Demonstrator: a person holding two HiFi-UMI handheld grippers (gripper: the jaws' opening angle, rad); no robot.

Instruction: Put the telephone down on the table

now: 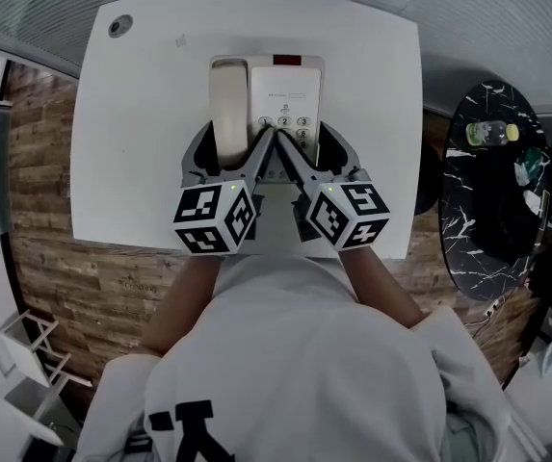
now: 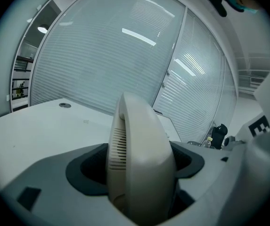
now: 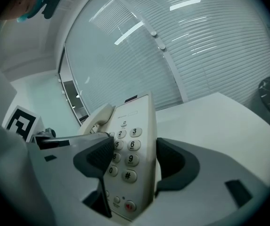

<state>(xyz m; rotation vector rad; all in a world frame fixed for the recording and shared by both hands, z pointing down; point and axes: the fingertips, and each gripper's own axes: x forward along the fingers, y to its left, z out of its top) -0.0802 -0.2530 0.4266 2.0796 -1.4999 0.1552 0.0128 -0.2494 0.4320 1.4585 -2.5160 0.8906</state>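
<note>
- So: both tools are on the phone, neither has let go yet.
- Left tool: clamped across the handset. The handset fills the gap between the dark pads and lies on the phone's left side.
- Right tool: clamped on the phone's right edge. One pad is over the keypad, the other is on the outer side.
- Phone position: over the middle of the white tabletop, toward the far edge. Its long axis points away from the person, handset left, keys right.
- Contact: no view shows the underside, so I can't tell if the base touches the tabletop or sits just above it. It looks tilted in the right gripper view, but that could be camera roll.
- Progress, my read: late stage. The phone is at a sensible drop spot, well inside the edges.
- Left to do: settle the base flat, spread both tools, back them off toward the person.
- Risk: the left tool grips only the handset, not the base. A skewed release or any lift on that side could pull the handset off its cradle.
</note>
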